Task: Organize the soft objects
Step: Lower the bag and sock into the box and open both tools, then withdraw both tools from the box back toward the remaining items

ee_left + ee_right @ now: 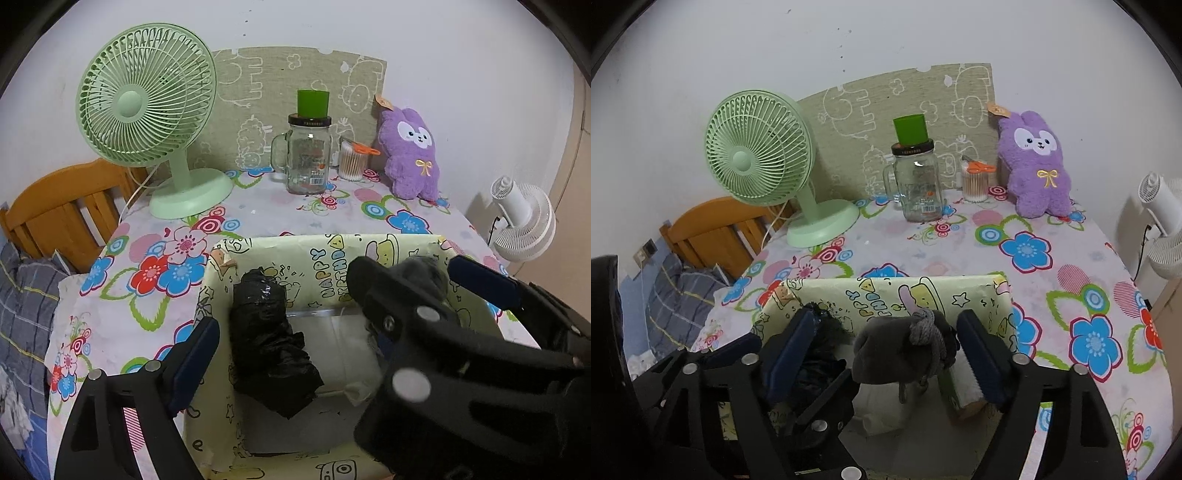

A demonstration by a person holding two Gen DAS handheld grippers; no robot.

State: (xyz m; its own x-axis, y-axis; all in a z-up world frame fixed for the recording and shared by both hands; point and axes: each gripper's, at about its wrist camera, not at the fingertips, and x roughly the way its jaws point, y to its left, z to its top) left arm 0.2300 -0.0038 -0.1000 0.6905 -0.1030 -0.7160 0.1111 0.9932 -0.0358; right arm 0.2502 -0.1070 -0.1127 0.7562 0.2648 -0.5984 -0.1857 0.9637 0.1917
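Grey bundle (pixel 905 347) sits between the right gripper's (pixel 886 354) released jaws, seemingly untouched, over the box (pixel 886 291).

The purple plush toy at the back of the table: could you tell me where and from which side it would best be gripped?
Grip the purple plush toy across its soft middle, just below the yellow bow, coming from the front. It stands upright with its back to the wall, so the rear is closed off. The cotton swab jar crowds one side, so close the fingers carefully there.
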